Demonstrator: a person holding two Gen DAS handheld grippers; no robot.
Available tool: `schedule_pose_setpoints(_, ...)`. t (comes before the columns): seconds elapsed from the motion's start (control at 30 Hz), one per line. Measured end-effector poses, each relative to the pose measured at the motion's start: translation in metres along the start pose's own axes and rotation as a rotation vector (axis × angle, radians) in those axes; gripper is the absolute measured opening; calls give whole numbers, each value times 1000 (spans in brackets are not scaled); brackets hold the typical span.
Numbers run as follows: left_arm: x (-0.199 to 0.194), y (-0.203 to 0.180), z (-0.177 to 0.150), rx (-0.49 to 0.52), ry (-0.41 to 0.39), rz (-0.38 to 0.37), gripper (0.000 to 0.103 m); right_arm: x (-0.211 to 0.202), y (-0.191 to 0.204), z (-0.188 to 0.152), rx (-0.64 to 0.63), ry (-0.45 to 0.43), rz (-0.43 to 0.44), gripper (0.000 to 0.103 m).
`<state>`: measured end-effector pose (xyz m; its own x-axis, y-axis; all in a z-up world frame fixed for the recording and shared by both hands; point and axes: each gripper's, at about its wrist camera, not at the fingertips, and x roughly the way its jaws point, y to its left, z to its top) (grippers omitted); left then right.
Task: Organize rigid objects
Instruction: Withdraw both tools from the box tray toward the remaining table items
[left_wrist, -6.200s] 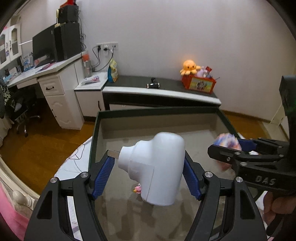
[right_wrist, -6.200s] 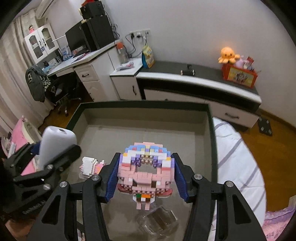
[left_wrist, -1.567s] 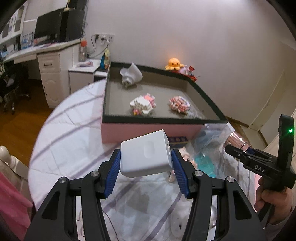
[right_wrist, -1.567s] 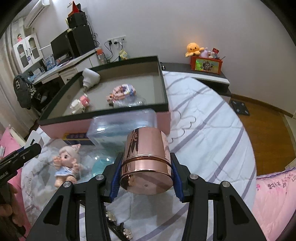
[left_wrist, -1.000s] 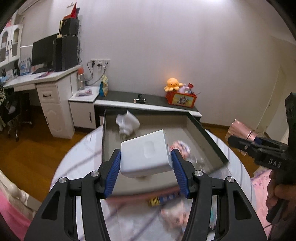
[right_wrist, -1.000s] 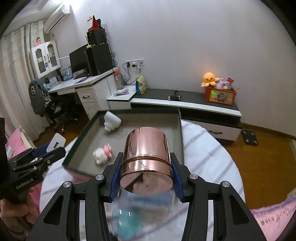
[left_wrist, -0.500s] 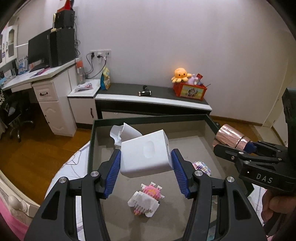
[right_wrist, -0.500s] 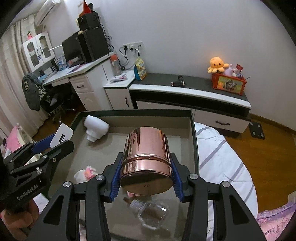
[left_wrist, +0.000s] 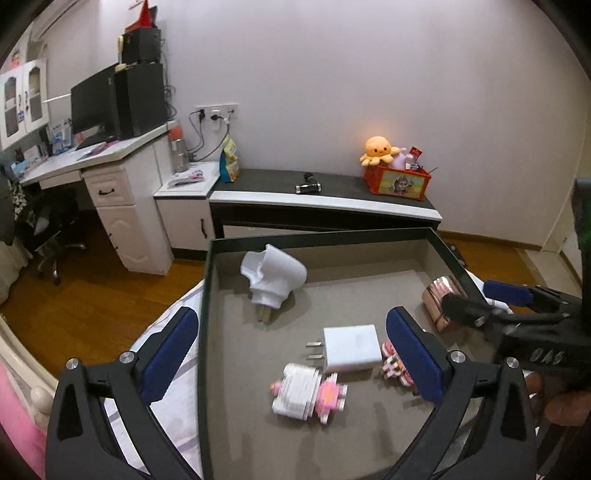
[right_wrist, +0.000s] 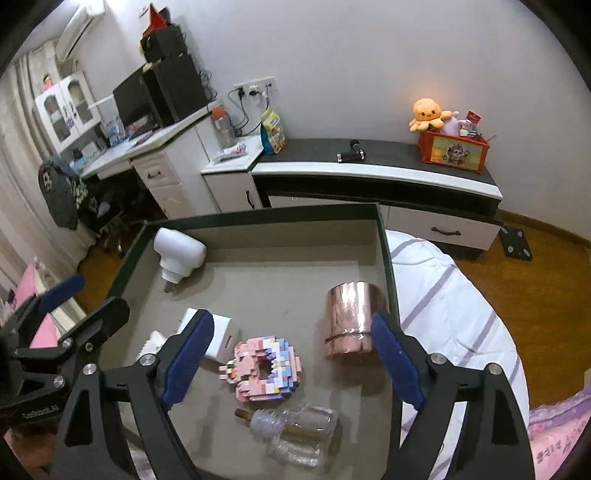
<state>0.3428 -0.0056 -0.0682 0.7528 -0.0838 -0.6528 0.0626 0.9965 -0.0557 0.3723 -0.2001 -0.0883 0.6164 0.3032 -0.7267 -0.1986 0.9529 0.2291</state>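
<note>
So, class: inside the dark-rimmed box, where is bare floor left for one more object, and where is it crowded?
Free: the back strip right of the white adapter, behind the copper cup, up to the box wall.
Crowded: the front, with the white charger, block donut and clear bottle close together.

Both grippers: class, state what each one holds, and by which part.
Nothing. The left gripper and right gripper are open; the white square charger and copper metal cup lie released.
</note>
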Motion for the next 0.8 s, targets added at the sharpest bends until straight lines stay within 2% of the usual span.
schedule_pose_setpoints(0.2,-56,17,-9,-31,-65,-31,103,-56,-2,-13,83,-108,53,90)
schedule_pose_setpoints(0.47,-148,26,-43,-43,-183,-11,103,-148,21,-55,59,-279,-8,91)
schedule_pose_setpoints(0.67,-196,24,-75,-59,-242,30,103,-191,37,-96,3,-332,-73,91)
schedule_pose_setpoints(0.8,-218,20,-98,-59,-264,39,103,-201,42,-121,-8,-327,-110,91)
